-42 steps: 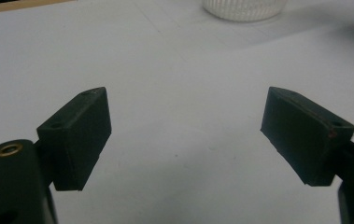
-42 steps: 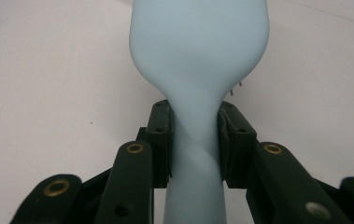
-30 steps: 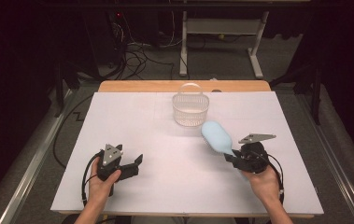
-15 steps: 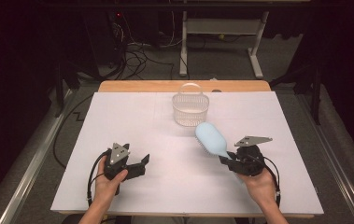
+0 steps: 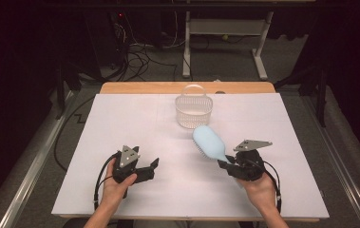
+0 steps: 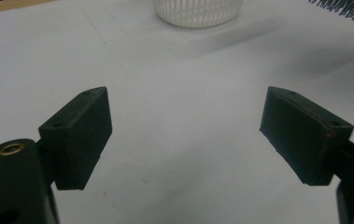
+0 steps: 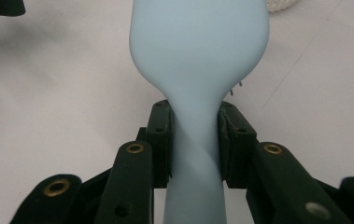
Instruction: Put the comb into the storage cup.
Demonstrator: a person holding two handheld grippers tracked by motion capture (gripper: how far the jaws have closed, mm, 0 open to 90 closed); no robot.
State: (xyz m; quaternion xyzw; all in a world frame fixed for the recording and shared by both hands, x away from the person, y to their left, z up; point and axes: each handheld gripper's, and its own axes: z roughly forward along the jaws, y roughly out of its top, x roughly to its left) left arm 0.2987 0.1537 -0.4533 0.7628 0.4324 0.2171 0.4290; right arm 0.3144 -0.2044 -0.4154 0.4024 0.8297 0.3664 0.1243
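Nearest the camera in the high view, two forearms came in from the bottom edge, each hand gripping a set of black tongs over the white table (image 5: 120, 118).

Left tongs (image 5: 150, 168) sat low over the sheet at front left, jaws wide apart with nothing between them; in the left gripper view the left tongs (image 6: 186, 135) showed bare white sheet between the two black pads. Cable looped from their rear toward the wrist.

Right tongs (image 5: 225, 165) at front right were clamped on the handle of a light blue hairbrush (image 5: 209, 142). In the right gripper view the right tongs (image 7: 194, 142) had both pads pressed against the narrow neck of the hairbrush (image 7: 198, 51), one on each side, smooth back of the head facing the camera. Grey three-cornered plate rode on top of this set.

Hairbrush head pointed away from the person and toward table centre, angled up-left in the high view, raised off the sheet, casting a shadow below. Dark bristles of the hairbrush (image 6: 347, 8) showed at the top right of the left gripper view.

Farther back, just beyond the brush head, a small white plastic basket (image 5: 194, 110) with a hoop handle stood upright on the sheet, apart from the brush. Basket (image 6: 197, 11) wall also showed at the top of the left gripper view.

Behind it, the wooden table edge, then floor cables and metal frame legs.
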